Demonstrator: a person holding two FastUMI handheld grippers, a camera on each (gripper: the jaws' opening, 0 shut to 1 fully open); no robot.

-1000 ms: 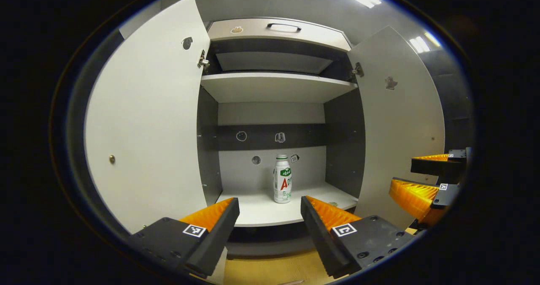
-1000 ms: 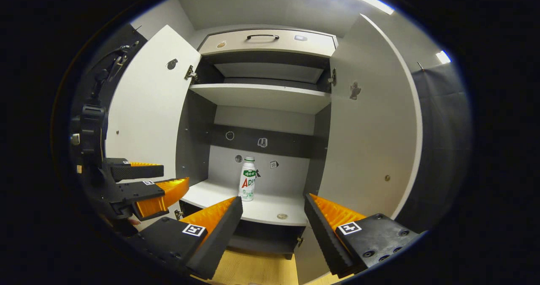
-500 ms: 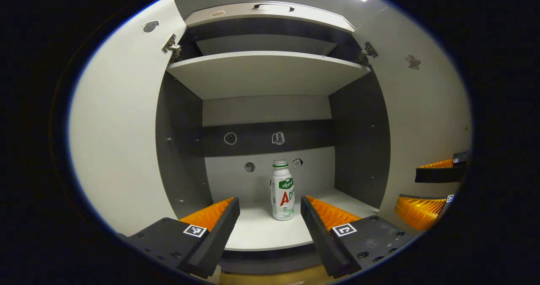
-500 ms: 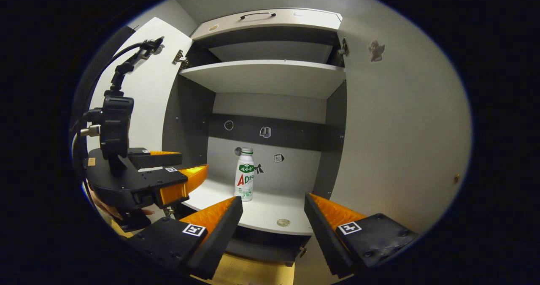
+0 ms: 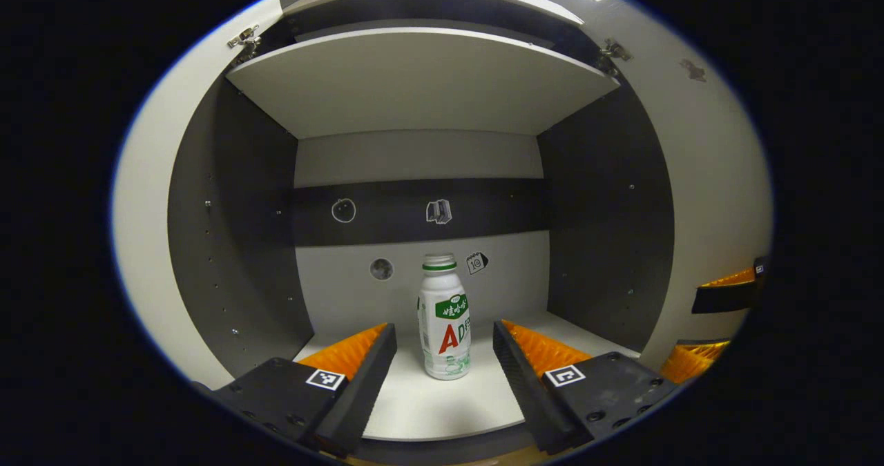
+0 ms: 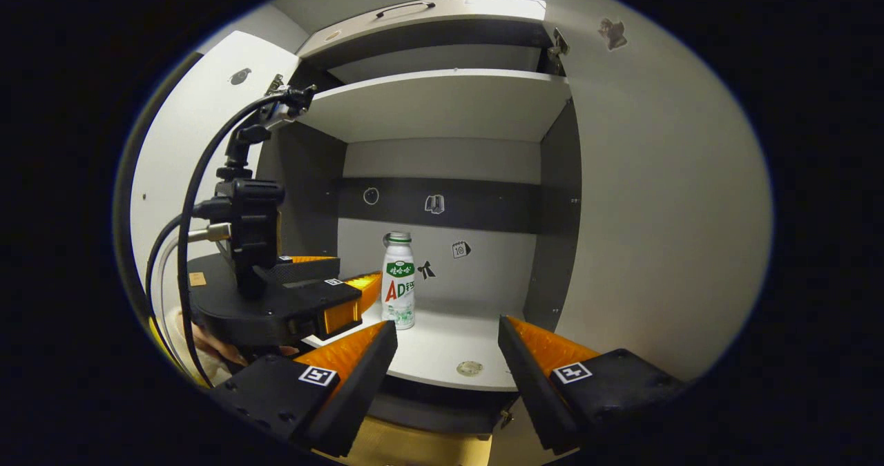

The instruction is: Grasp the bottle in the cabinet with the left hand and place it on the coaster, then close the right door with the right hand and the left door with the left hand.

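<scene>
Left gripper (image 5: 442,342) fingers (image 5: 356,345) spread wide, holding nothing, one on each side of the bottle (image 5: 444,317) w/ a gap both sides, no contact. Bottle is the landmark: white, green band at the neck, upright on the lower cabinet shelf (image 5: 442,404), near the back wall. In the right gripper view the bottle (image 6: 398,281) stands just past the left gripper's tips (image 6: 345,293), at shelf height. Right gripper (image 6: 447,345) fingers (image 6: 359,355) also wide apart and empty, well short of the bottle, in front of the shelf edge (image 6: 428,373). Small round disc (image 6: 469,367) on the shelf, nearer the front edge than the bottle and to its right. Upper shelf (image 5: 421,79) above the bottle. Left door (image 6: 186,128) and right door (image 6: 656,197) open to either side of it. Stickers (image 5: 439,211) on the back wall behind it.
</scene>
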